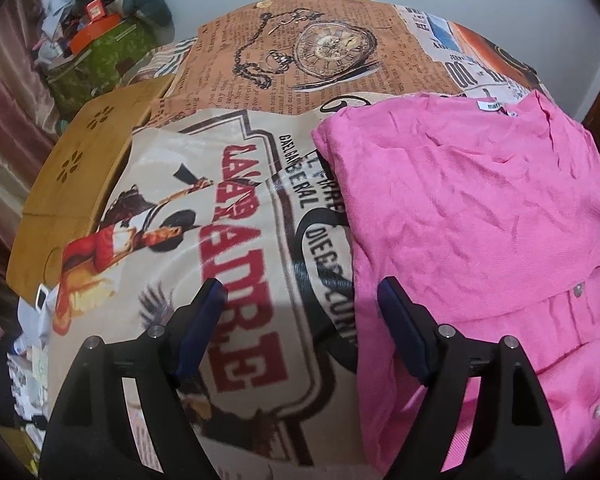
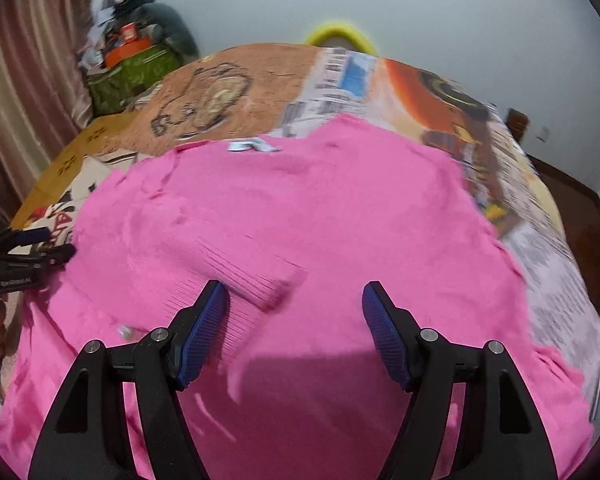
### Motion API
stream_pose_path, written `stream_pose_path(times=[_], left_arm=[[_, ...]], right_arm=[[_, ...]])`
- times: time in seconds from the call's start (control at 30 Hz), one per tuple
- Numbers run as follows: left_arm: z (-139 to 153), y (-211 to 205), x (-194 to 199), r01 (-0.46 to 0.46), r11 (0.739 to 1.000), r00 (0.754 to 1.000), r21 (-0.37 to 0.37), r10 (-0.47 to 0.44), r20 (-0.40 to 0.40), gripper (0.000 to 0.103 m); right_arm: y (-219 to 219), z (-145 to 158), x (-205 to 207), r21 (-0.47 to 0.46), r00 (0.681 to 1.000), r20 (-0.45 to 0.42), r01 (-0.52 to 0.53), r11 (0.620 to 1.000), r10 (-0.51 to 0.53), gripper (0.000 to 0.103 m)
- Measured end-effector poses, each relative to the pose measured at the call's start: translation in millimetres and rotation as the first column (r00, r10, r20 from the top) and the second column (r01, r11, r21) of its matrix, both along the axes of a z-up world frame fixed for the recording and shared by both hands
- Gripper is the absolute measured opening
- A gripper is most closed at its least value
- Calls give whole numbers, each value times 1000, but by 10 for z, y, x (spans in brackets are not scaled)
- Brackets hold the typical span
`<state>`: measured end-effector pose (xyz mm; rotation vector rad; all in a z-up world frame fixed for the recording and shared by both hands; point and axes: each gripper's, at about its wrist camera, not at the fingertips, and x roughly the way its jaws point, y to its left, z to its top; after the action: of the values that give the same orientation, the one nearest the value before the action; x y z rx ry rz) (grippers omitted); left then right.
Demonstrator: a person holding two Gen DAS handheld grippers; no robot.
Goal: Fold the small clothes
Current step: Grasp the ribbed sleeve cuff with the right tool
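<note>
Crumpled pink knit button-up top [image 1: 480, 216] lies flat on the print-covered desk [image 1: 236, 208], one sleeve folded across. Both our claws gape empty: left claw [image 1: 302, 312] at its edge, right claw [image 2: 296, 316] over it. We'd pinch the hem corners evenly and fold toward the collar.

Left gripper [image 1: 302, 308] fingers spread wide, holding nothing, right gripper [image 2: 296, 312] likewise
</note>
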<state>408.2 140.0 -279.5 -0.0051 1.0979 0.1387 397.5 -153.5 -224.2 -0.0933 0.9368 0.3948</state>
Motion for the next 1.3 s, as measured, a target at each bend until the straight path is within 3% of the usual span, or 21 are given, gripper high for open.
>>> stream_pose_path(times=[0.37,0.7,0.97,1.23,1.3], left_arm=[[509,-252,-395,-12,999,998,32,10,63,79],[891,-791,-716,53,998,989,24,-56,140,83],[672,-1118,-691,122,993,989,5,-121,88,84],[324,-1221,-582,126,992,992,-4,-126,0,84],[286,-1247,-584,136,991,991,8,-136,-8,84]], right_arm=[[-1143,428,-632,37,989,47,136,990,-138,68],[-1872,456,-1113,65,963,37,266,962,-268,68],[-2300,196,-1219,119,922,-29,388,914,-387,68],[-2429,46,-1111,195,908,-58,417,888,-414,68],[-2463,4,-1062,216,904,-71,428,878,-423,64]])
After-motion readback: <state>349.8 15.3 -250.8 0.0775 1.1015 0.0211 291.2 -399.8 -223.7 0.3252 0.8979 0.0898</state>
